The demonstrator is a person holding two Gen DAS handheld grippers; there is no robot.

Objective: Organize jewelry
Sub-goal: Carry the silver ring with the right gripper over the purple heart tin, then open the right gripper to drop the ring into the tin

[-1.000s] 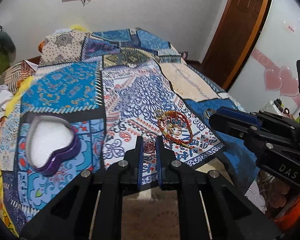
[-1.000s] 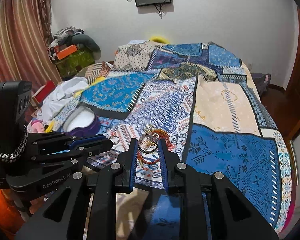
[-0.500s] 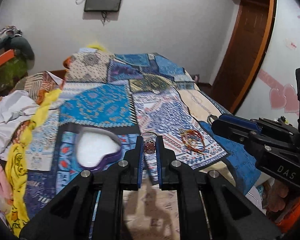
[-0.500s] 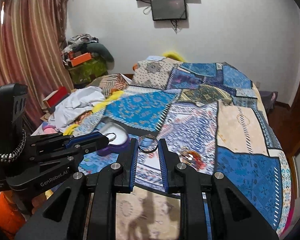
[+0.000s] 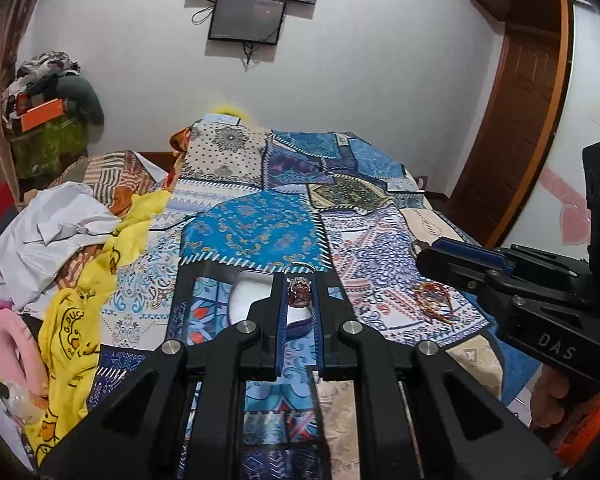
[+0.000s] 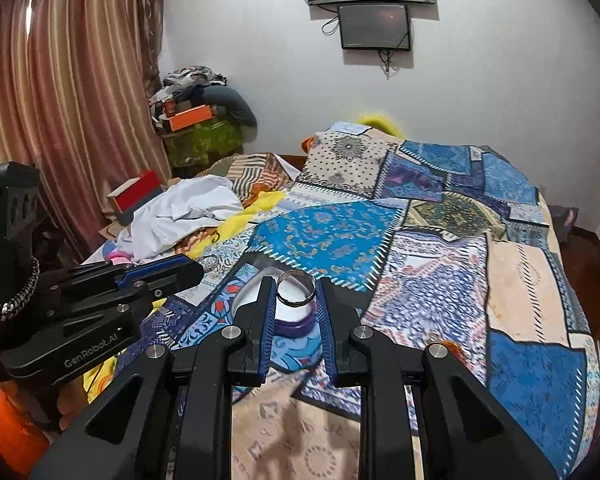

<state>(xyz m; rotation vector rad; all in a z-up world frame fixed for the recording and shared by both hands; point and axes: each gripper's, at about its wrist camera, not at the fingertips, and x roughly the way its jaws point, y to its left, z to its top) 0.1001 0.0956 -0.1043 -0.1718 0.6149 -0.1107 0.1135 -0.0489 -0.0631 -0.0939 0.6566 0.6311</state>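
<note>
Here our left gripper (image 5: 299, 295) pinches a tiny, light, slippery red-stone metal ring (image 5: 299, 293); our right gripper (image 6: 296, 290) clamps a hard plain silver band (image 6: 295, 289) across its rim.

Two wrist fisheyes, both looking along a bed toward the far wall.

Each camera sits just behind its own gripper, raised above the foot of the patchwork bedspread (image 5: 256, 236), facing the wall-mounted screen (image 6: 375, 26). Both views share the bedspread, the screen and the white clothes pile (image 5: 48, 232); each catches the other gripper at its edge.
</note>
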